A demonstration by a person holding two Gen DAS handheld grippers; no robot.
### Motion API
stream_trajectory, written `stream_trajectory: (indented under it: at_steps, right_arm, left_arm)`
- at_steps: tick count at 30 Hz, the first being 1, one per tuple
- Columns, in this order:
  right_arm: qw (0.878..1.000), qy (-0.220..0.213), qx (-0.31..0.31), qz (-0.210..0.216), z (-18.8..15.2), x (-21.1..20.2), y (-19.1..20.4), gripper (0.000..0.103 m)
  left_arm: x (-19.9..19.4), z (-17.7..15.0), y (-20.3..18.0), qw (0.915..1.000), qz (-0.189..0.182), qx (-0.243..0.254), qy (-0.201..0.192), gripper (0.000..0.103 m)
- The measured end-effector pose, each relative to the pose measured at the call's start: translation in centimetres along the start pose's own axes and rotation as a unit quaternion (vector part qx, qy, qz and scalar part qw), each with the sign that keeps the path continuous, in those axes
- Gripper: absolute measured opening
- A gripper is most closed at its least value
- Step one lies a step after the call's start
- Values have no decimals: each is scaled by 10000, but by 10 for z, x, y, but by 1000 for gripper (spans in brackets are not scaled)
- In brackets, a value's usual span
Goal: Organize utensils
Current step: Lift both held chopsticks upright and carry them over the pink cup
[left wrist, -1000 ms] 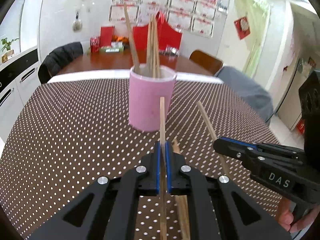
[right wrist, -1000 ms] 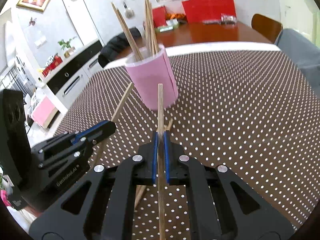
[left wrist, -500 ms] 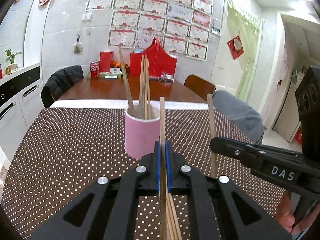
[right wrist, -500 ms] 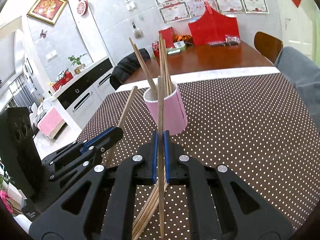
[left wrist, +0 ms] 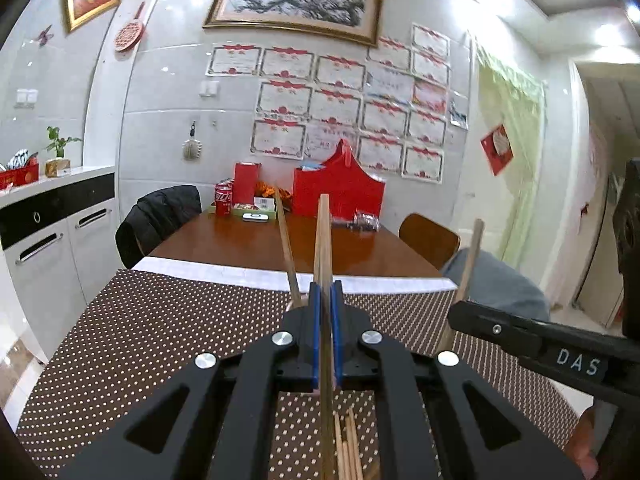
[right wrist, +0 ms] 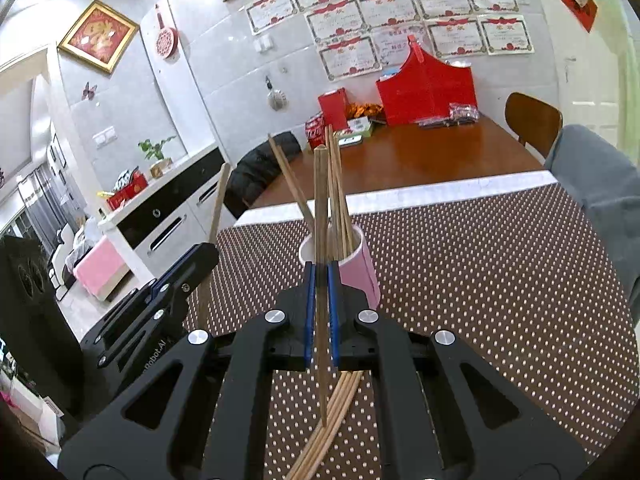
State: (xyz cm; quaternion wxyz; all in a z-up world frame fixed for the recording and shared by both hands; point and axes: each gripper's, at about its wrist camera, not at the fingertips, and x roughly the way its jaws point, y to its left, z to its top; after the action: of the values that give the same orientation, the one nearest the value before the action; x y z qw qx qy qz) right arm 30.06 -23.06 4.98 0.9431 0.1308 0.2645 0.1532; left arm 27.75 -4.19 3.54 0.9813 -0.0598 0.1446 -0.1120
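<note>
My left gripper [left wrist: 325,292] is shut on a wooden chopstick [left wrist: 322,232] that stands upright through its blue pads. In the right wrist view, my right gripper [right wrist: 320,270] is shut on a second chopstick [right wrist: 320,200], just in front of the pink cup [right wrist: 362,270]. The cup holds several chopsticks [right wrist: 338,192]. It is almost hidden behind the left gripper in the left wrist view, where one of its sticks [left wrist: 286,248] pokes up. More loose chopsticks [right wrist: 336,412] lie on the cloth below both grippers. Each gripper shows in the other's view: the right gripper [left wrist: 464,312] and the left gripper [right wrist: 200,252].
A brown white-dotted tablecloth [right wrist: 480,280] covers the near table. Beyond it is a wooden table [left wrist: 256,244] with red boxes [left wrist: 340,196] and a can, and chairs on both sides. White cabinets [left wrist: 52,248] stand at the left. A hand [left wrist: 580,440] shows at the lower right.
Both grippers have risen with their chopsticks and tipped upward. The pink cup has sunk lower in both views and slipped behind the left gripper.
</note>
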Motion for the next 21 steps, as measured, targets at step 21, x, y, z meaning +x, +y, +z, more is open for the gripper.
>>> stream_trajectory:
  at_steps: [21]
  right_arm:
    - [9980,-598,-207,39,88,11,0,6]
  left_arm:
    - [53,80,20,9909,-66,-863,-1026,6]
